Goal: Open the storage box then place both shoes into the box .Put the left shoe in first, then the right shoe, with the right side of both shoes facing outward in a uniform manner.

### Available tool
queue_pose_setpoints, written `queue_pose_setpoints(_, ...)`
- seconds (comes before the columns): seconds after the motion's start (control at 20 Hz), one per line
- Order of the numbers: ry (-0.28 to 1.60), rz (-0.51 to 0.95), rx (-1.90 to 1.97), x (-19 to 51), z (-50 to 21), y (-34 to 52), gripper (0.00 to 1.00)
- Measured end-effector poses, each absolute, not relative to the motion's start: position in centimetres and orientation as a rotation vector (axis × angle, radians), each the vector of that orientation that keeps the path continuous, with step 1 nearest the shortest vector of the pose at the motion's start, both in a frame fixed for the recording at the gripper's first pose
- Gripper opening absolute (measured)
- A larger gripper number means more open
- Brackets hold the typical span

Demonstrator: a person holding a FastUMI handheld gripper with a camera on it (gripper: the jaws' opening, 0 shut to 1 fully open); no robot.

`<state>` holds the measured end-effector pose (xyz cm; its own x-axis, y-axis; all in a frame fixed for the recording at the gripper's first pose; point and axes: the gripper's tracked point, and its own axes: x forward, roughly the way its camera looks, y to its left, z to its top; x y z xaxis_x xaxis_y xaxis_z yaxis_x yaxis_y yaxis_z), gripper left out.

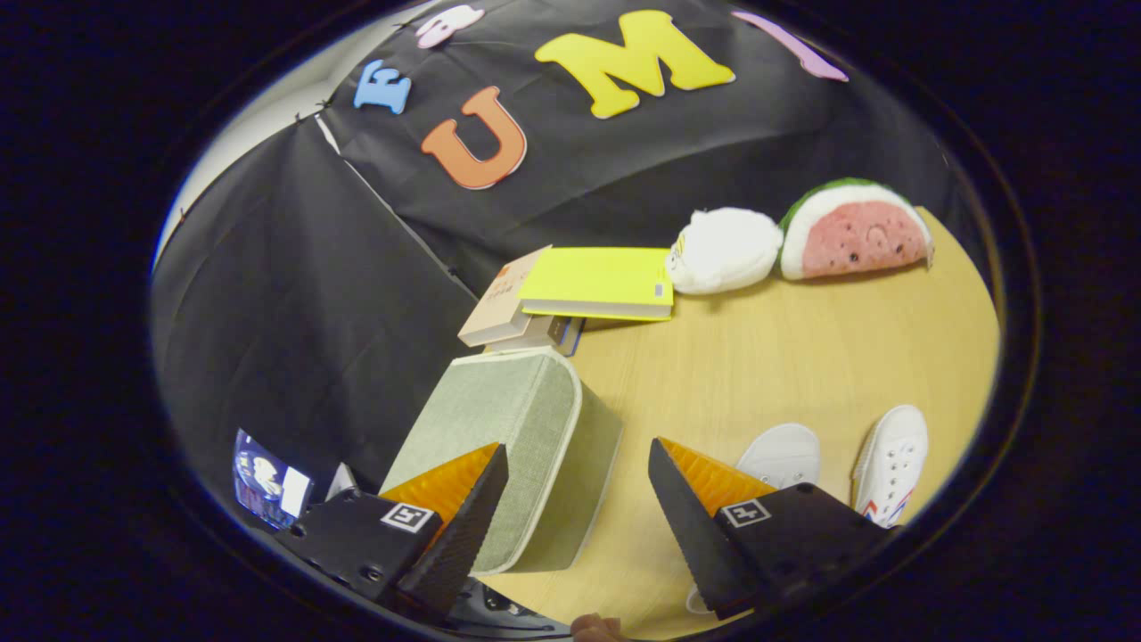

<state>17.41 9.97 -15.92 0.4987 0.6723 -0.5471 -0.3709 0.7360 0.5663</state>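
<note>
A grey-green fabric storage box (517, 446) with pale trim stands on the wooden table (784, 348), lid down. My gripper (578, 499) hangs open above it, the box's near corner lying between and just ahead of the fingers, nothing held. Two white canvas shoes lie right of the box: one (784, 453) partly behind the right finger (704, 508), the other (891, 464) further right, with red and blue marks on its side.
Beyond the box lies a stack of books (597, 283) topped by a yellow one. A white plush toy (724, 250) and a watermelon-slice plush (854, 230) sit at the table's far side. A small screen (267, 486) glows left of the left finger.
</note>
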Motion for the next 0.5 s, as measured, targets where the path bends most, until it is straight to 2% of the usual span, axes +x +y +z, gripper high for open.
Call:
queue_pose_setpoints(0.2, 0.922, 0.873, 0.51, 18.4, -16.4, 13.5, 1.0)
queue_pose_setpoints(0.5, 1.071, 1.061, 0.691, 19.3, -16.7, 16.7, 1.0)
